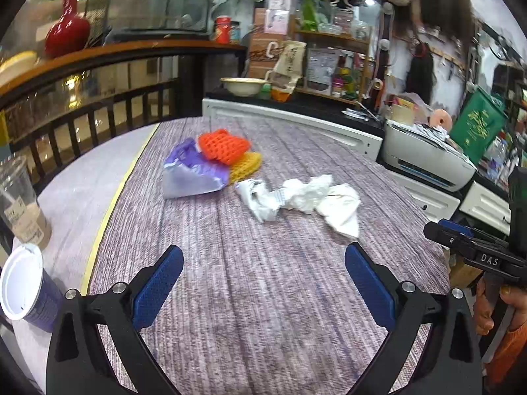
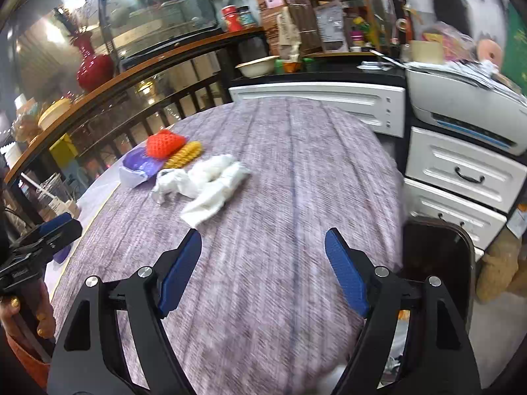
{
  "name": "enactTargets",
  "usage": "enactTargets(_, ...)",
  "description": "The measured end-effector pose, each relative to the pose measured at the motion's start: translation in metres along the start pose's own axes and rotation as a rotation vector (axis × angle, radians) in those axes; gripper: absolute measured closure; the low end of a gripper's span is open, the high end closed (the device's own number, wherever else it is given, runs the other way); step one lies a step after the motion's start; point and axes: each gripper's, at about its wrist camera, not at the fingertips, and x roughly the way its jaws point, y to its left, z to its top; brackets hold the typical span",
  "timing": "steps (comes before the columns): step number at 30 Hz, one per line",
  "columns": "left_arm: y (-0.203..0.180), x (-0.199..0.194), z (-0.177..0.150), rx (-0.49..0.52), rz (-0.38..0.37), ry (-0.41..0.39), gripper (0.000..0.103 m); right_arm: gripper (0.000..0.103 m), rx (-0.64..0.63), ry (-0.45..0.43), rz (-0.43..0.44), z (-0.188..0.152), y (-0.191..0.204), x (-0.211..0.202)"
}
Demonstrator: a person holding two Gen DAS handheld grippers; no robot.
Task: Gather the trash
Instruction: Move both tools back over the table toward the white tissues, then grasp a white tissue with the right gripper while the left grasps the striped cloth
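Trash lies in a loose heap on the purple-grey table: crumpled white tissues, a purple plastic wrapper, an orange foam net and a yellow foam net. My left gripper is open and empty, hovering short of the tissues. My right gripper is open and empty too, with the heap ahead to its left. Each gripper shows at the edge of the other's view, held by a hand.
A purple paper cup with a white lid and a clear plastic drink cup stand at the table's left edge. A dark bin sits by the table's right side, near white drawers and a printer.
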Motion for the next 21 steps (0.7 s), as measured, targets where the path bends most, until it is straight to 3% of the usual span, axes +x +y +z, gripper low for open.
enactTargets(8,0.007,0.018,0.01,0.036,-0.007,0.048,0.011,0.026,-0.051,0.08,0.061,0.021,0.031,0.042)
enactTargets(17,0.007,0.033,0.012,0.064,0.013,0.069,0.012,0.026,-0.08,0.169,0.023,0.039,0.056,0.099)
enactTargets(21,0.012,0.038,0.015,0.044,0.005,0.086,0.013,0.044,-0.065,0.201,-0.003,0.043,0.055,0.117)
